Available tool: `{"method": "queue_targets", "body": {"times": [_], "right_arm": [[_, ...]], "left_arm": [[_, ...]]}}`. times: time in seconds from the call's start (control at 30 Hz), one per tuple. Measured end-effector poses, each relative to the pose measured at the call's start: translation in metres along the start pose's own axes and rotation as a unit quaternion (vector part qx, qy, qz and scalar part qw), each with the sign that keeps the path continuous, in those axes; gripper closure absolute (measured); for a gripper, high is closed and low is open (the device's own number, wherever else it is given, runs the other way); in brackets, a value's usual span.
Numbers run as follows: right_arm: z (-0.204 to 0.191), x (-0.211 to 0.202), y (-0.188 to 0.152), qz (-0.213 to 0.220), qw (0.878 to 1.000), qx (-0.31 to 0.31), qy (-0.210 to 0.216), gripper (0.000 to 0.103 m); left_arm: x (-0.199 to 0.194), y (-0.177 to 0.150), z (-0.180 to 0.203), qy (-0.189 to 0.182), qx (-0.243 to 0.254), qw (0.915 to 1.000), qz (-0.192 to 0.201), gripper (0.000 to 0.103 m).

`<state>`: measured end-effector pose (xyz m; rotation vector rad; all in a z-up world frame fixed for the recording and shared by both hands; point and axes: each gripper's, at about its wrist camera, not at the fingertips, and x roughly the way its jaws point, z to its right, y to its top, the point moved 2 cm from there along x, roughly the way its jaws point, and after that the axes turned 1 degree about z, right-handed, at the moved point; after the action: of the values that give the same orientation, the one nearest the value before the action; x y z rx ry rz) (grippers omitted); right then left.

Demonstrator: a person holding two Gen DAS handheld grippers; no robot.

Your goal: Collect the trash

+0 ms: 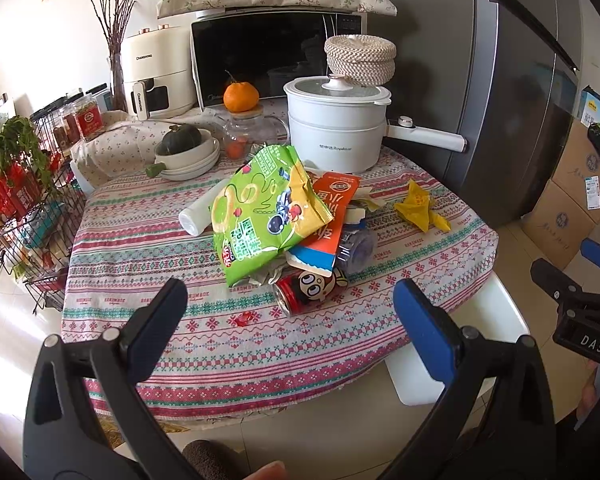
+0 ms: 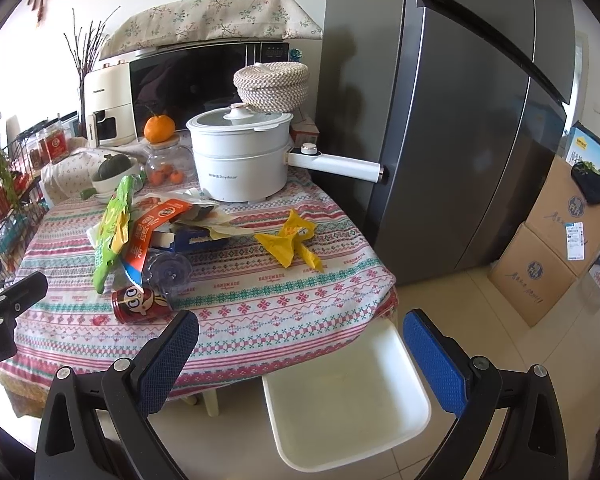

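A pile of trash lies on the patterned tablecloth (image 1: 148, 264): a green snack bag (image 1: 260, 212), an orange packet (image 1: 332, 216), a clear crushed bottle (image 1: 356, 244), a red can (image 1: 308, 288) on its side, a white tube (image 1: 200, 212). A yellow wrapper (image 1: 420, 206) lies apart to the right. My left gripper (image 1: 290, 316) is open and empty, in front of the can. My right gripper (image 2: 300, 344) is open and empty, over the table's near right edge; it also shows in the left wrist view (image 1: 572, 280). The pile also shows in the right wrist view: green bag (image 2: 112, 232), can (image 2: 140, 304), yellow wrapper (image 2: 292, 240).
A white electric pot (image 1: 336, 128) with a long handle stands behind the pile, with a bowl stack (image 1: 188, 156), glass jar (image 1: 248, 136) and microwave (image 1: 268, 56). A white stool (image 2: 340, 396) is under the table edge. A fridge (image 2: 460, 120) stands right, cardboard boxes (image 2: 556, 240) beyond, a wire rack (image 1: 32, 200) left.
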<state>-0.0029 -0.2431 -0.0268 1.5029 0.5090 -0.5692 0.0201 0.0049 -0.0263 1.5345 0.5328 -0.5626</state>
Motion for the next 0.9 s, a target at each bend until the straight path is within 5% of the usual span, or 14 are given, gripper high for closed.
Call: {"method": "queue_targets", "body": {"times": [0.9], "right_arm": [[-0.0039, 0.0046, -0.0019, -0.008, 1.0, -0.005, 0.002, 0.0]], "left_arm": [[0.0005, -0.0009, -0.0027, 0.002, -0.002, 1.0, -0.004, 0.001]]}}
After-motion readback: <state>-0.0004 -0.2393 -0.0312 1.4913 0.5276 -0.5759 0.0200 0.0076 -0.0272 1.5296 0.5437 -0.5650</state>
